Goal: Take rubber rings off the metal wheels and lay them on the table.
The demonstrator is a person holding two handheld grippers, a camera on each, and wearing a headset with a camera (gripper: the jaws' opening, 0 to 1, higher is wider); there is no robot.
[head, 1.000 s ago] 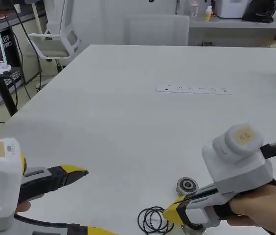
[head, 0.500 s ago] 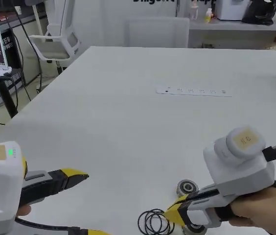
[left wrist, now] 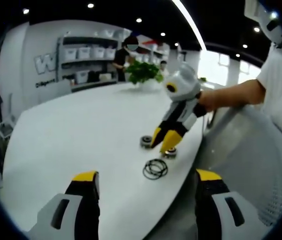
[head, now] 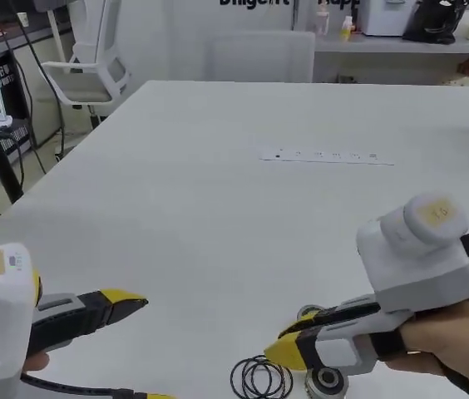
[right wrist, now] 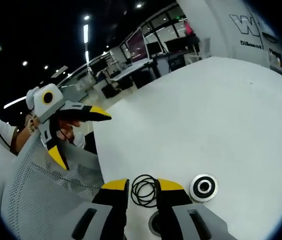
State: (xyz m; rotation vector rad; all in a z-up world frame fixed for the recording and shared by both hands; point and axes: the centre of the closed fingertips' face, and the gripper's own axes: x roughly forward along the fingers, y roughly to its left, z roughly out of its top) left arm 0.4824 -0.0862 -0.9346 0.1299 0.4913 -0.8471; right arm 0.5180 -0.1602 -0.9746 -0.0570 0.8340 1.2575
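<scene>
Ring stripping, mid-task.
Rings (head: pixel 261 378) lie on the table (head: pixel 218 208) at 6 o'clock, wheels (head: pixel 328 380) at their 3. Right gripper (head: pixel 274 354) is narrowly parted and empty, left gripper (head: pixel 145 347) spread wide. Next, we judge: pinch a wheel's ring.

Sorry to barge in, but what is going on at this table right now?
A person holds a gripper in each hand over a white table. The right gripper, jaws slightly apart and empty, sits low near the table's edge, right by a loose pile of black rubber rings and two metal wheels. The left gripper is open, off to the side, holding nothing.
</scene>
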